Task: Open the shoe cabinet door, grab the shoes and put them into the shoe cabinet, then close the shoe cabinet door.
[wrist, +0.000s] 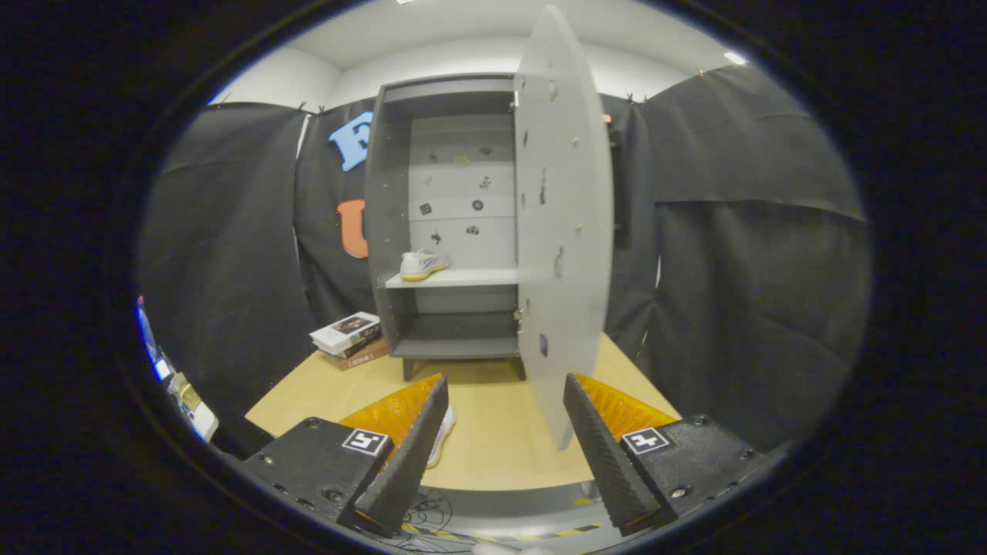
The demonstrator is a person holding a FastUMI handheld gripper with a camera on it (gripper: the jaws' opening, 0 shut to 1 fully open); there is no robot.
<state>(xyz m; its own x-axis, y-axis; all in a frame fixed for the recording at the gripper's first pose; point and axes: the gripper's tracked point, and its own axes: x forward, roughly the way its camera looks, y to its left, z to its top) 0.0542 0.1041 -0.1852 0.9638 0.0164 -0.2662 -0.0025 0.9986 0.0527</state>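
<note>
Gripper view: two shoes; one [422, 264] on cabinet shelf [463, 278], hand-held gripper [505, 385] open.

I count two shoes: one shoe [422, 264] on the middle shelf [463, 277] of the shoe cabinet [385, 231], and a second shoe [442, 435] on the worktop [501, 432] in front of that cabinet, partly hidden behind a finger of my hand-held gripper [505, 447], whose two fingers stand apart with nothing between them. One cabinet, one door [563, 223] swung open. Left of the cabinet, one stack of books [348, 339]; how many books, I cannot tell.
</note>
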